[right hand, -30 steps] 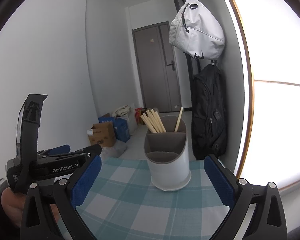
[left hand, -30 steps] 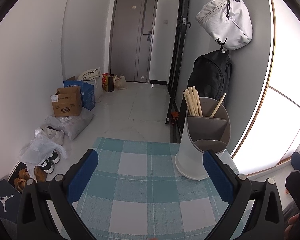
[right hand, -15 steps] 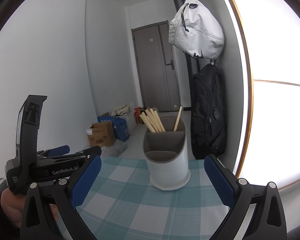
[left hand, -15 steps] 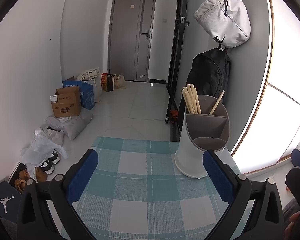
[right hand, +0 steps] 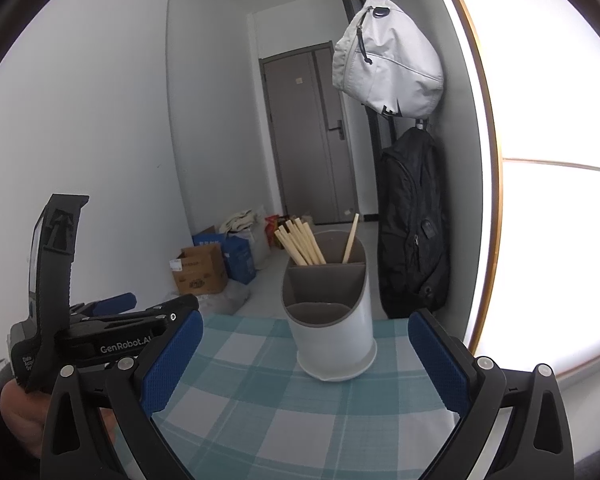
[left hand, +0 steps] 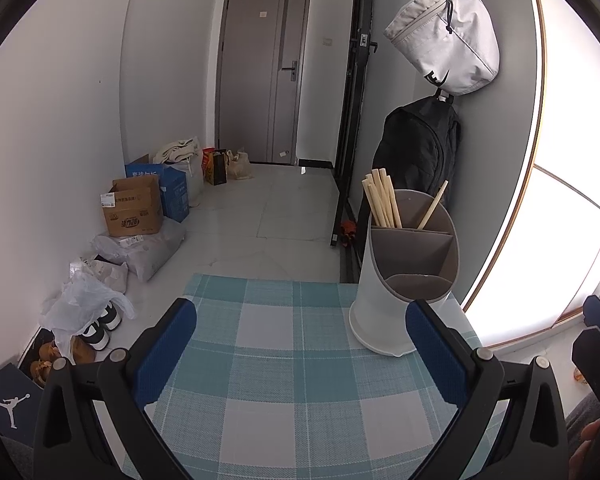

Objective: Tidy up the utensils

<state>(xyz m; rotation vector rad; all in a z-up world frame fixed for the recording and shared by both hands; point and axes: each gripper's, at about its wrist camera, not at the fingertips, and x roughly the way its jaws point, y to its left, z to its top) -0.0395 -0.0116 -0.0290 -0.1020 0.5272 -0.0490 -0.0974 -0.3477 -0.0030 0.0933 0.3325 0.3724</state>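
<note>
Hovering over the bench (left hand: 300, 364), both sets of tongs spread wide and empty: left tongs (left hand: 300, 354) and right tongs (right hand: 306, 360). The utensil holder (right hand: 332, 320) stands upright at the far right of the checked cloth, near the bench edge. Its back compartment holds a bundle of chopsticks (right hand: 300, 246) leaning left, plus one single stick (right hand: 351, 239) leaning right; the middle and front compartments look empty. No loose utensils visible on the cloth, so sorting looks done or nearly so. If the single stick must join the bundle: approach from above, pinch near its top end, lift straight up to clear the rim, avoid nudging the holder toward the edge. The left tongs could brace the holder wall.
</note>
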